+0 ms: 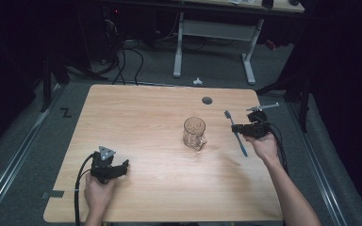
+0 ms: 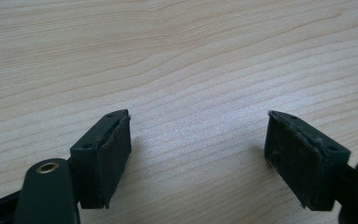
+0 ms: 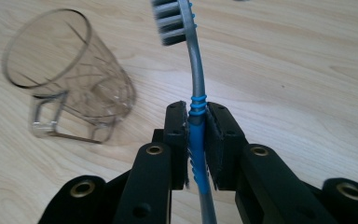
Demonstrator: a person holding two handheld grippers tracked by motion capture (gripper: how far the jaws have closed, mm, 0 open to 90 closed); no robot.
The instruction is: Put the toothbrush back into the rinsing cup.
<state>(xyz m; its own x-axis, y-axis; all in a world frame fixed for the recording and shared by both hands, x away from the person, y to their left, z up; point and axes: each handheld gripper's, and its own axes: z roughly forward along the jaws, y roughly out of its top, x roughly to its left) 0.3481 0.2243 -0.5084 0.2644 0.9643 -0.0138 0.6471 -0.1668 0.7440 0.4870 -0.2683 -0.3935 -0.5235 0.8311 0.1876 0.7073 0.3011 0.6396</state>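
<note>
A clear glass mug (image 1: 194,133) with a handle stands upright near the middle of the wooden table (image 1: 136,117); it also appears at the left of the right gripper view as the mug (image 3: 70,74). My right gripper (image 1: 239,127) is shut on a blue and grey toothbrush (image 1: 235,133), held just right of the mug above the table. In the right gripper view the jaws clamp the toothbrush (image 3: 196,130) on its blue ribbed grip, bristles pointing away. My left gripper (image 1: 122,167) rests near the front left of the table, open, with bare wood between its pads (image 2: 114,154).
A round cable hole (image 1: 207,100) lies in the table's far side. Beyond the table stand a white desk frame (image 1: 214,42) and floor cables (image 1: 122,61). Black stands flank the table at left and right.
</note>
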